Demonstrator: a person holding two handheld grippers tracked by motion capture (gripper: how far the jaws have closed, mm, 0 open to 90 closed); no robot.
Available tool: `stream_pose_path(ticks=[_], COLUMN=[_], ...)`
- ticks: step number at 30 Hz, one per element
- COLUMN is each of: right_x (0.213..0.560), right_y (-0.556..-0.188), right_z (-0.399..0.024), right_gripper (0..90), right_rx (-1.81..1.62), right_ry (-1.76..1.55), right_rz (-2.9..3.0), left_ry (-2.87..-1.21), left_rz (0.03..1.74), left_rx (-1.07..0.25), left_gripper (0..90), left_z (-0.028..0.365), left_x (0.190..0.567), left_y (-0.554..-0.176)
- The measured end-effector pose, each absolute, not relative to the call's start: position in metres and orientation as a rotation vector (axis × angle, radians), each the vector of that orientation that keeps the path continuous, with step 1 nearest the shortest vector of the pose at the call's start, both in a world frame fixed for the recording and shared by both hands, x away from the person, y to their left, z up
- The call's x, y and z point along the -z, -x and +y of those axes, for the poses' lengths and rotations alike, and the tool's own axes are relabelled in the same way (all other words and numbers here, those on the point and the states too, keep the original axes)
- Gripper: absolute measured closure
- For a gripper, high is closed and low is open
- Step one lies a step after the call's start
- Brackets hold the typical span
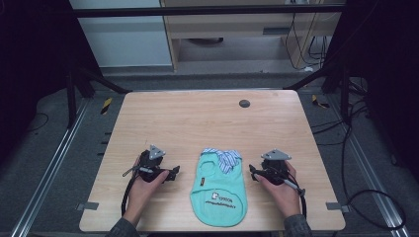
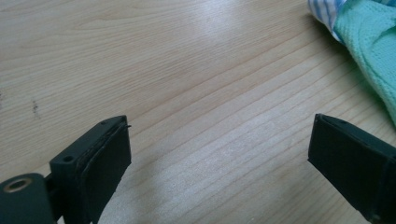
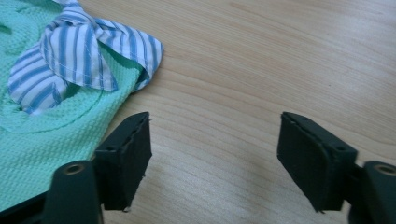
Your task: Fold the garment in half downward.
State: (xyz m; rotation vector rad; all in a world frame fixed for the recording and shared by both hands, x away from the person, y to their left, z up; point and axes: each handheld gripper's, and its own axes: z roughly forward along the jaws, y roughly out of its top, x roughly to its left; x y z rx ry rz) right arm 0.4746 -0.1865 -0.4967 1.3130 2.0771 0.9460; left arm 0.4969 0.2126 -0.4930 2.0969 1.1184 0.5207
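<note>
A small mint-green knitted garment [image 1: 217, 195] with a blue-and-white striped collar [image 1: 225, 159] lies flat near the table's front edge, collar end away from me. My left gripper [image 1: 174, 173] rests on the wood to its left, jaws open with nothing between them. My right gripper [image 1: 253, 173] rests to its right, also open with nothing between its jaws. In the left gripper view the open jaws frame bare wood, with my left gripper [image 2: 219, 154] short of the garment's edge [image 2: 373, 42]. In the right gripper view my right gripper [image 3: 215, 144] stands beside the garment [image 3: 51, 135], just below the striped collar [image 3: 74, 56].
The wooden table [image 1: 197, 118] has a small dark round disc [image 1: 244, 103] near its far edge. Metal rails run along both sides of the table, and cables lie on the floor to the right.
</note>
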Motion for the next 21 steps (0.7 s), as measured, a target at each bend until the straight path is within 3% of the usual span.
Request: stream_pose_path(ticks=[4,5,7,12,15,21], right_x=[0.494,0.492,0.492,0.486,0.481,0.467], right_y=[-0.474,-0.474,-0.475,-0.478,-0.483,-0.508], right_z=[-0.186,-0.184,-0.184,-0.174,-0.168,-0.157], right_gripper=[39.3,48.1,50.0,65.8,72.7,78.3], right_rx=[-0.973,-0.987,-0.999,-1.023,-1.026,-1.016], right_ry=[-1.31,-1.298,-1.288,-1.215,-1.188,-1.175], right_rz=[2.075,2.082,2.086,2.118,2.135,2.196], left_ry=[-2.086,-2.093,-2.1,-2.115,-2.105,-2.117], left_rz=[1.102,1.095,1.079,1.029,1.013,0.975], left_rx=[-0.51,-0.513,-0.5,-0.468,-0.469,-0.422], left_gripper=[12.6,15.8,19.5,27.8,33.1,41.4], left_z=[0.209,0.208,0.205,0.196,0.191,0.172], left_x=[0.49,0.49,0.489,0.485,0.477,0.458], left_y=[-0.496,-0.496,-0.495,-0.497,-0.507,-0.536])
